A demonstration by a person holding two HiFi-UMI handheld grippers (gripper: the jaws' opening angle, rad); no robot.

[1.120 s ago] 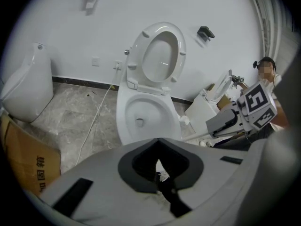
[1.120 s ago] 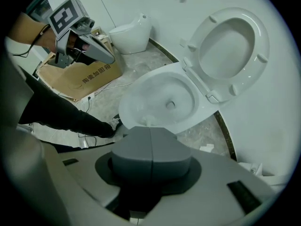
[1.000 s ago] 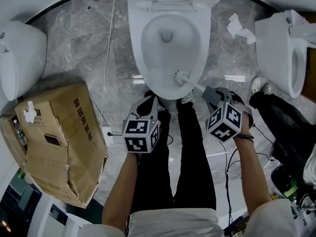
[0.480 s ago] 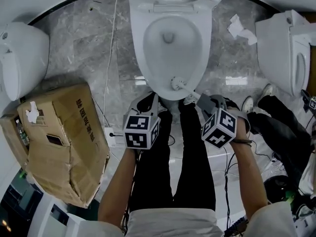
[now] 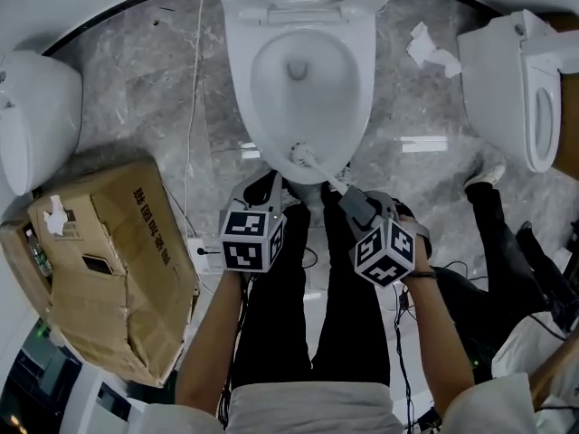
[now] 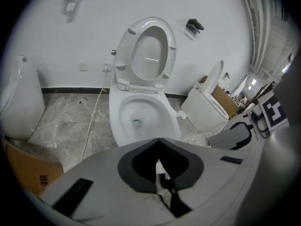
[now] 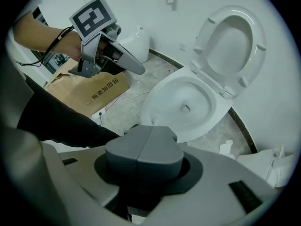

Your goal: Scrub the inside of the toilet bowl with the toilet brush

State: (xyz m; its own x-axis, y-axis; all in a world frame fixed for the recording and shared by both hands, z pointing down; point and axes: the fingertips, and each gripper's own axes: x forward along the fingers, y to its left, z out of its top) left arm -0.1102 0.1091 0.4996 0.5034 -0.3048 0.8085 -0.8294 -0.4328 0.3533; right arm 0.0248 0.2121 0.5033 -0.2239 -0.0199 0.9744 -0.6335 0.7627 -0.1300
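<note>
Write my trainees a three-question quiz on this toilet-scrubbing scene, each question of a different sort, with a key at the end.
1. True or false: the toilet seat is raised.
2. Where in the toilet bowl is the head of the toilet brush? A over the drain; B by the near rim; C up at the hinge end.
3. Which gripper holds the brush handle?
Key: 1 true. 2 B. 3 The right gripper; its jaws have just been easing open, with the handle between them.
</note>
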